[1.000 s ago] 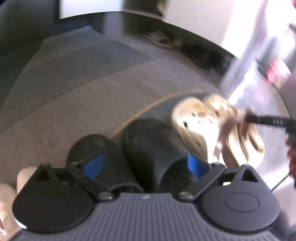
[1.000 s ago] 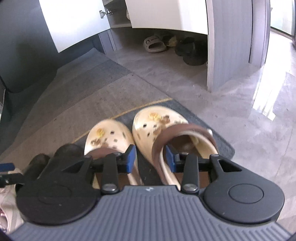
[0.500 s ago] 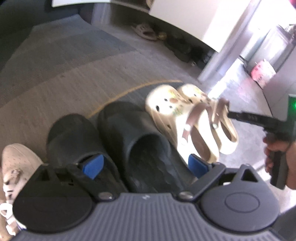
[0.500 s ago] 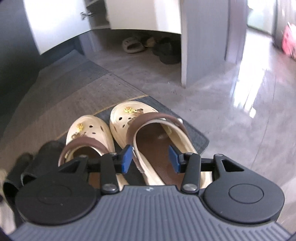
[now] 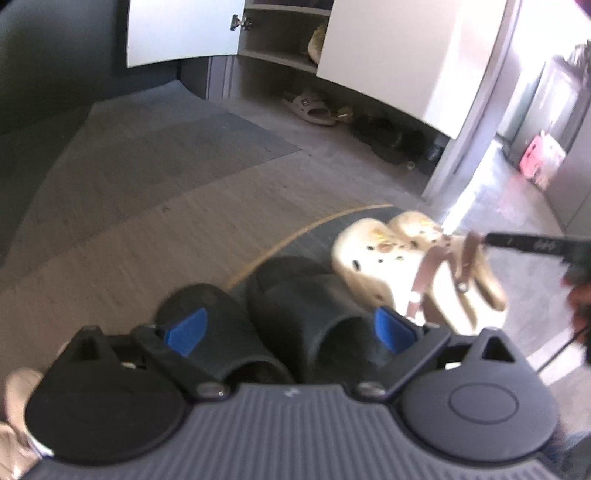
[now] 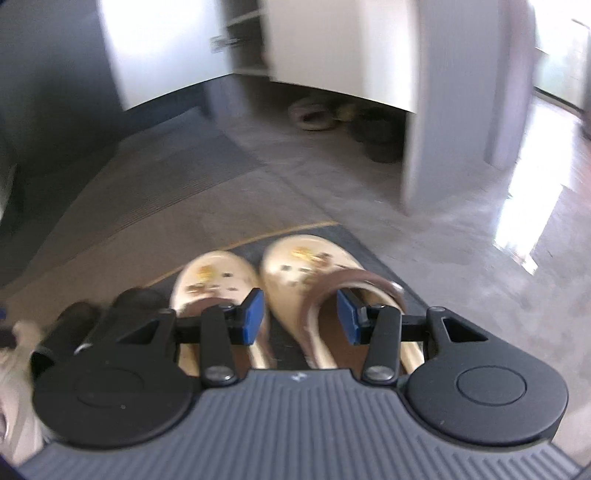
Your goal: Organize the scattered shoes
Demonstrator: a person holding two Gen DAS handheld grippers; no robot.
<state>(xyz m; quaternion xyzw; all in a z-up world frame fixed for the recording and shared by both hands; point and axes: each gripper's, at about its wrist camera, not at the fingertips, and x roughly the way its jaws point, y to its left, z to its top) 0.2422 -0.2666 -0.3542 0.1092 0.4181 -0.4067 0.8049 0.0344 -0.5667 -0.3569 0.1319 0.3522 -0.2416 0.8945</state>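
No legible text, label, brand, number or sign anywhere. Only a small pale mark, too tiny to read, at the front edge of each ribbed gripper body [image 5: 291,394] [image 6: 297,377]. Faint light marks, blurred past reading, on the black bar [image 5: 532,243] at the right of the left wrist view. Nothing readable on the cream clogs [image 6: 306,266].

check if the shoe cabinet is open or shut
Open: both white doors swing out from the cabinet, baring shelves and a shoe.
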